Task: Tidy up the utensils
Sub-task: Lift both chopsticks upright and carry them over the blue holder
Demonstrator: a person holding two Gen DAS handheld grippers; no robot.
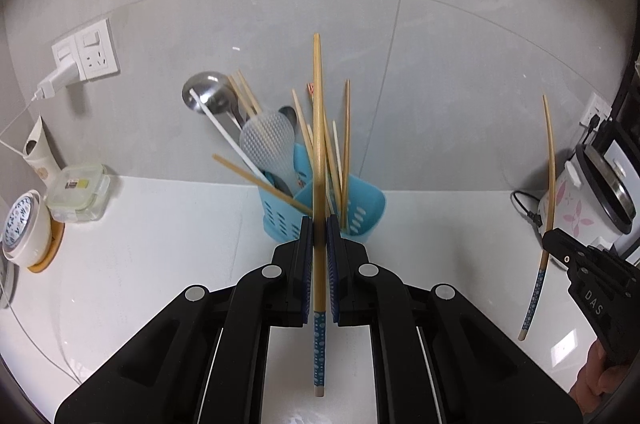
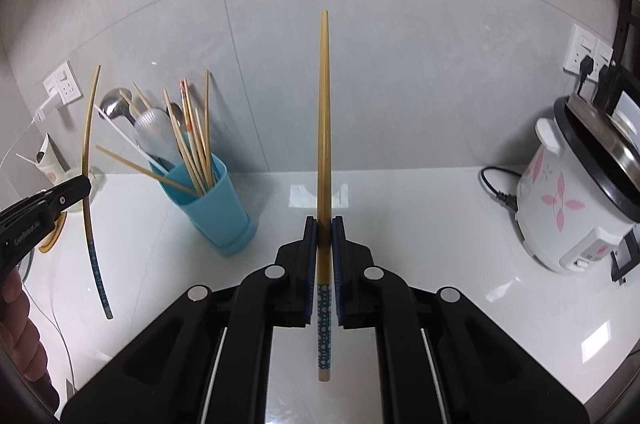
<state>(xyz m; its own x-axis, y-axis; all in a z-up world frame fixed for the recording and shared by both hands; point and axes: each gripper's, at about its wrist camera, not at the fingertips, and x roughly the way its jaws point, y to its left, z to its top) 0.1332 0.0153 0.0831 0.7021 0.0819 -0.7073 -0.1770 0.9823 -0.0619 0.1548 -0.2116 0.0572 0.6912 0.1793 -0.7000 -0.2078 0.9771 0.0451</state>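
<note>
A blue utensil holder (image 1: 362, 214) stands on the white counter by the wall, filled with several chopsticks, a ladle (image 1: 204, 93) and a clear rice paddle (image 1: 267, 143); it also shows in the right wrist view (image 2: 218, 212). My left gripper (image 1: 320, 224) is shut on a bamboo chopstick (image 1: 318, 127) with a blue dotted handle, held upright just in front of the holder. My right gripper (image 2: 325, 224) is shut on a matching chopstick (image 2: 324, 111), upright, to the right of the holder. Each gripper shows in the other's view, the right (image 1: 554, 240) and the left (image 2: 82, 185).
A white rice cooker (image 2: 576, 195) with its black cord stands at the right. At the left are a glass food container (image 1: 78, 191), a lidded bowl (image 1: 24, 228) on a wooden coaster, and a wall socket (image 1: 96, 53) with a charger plugged in.
</note>
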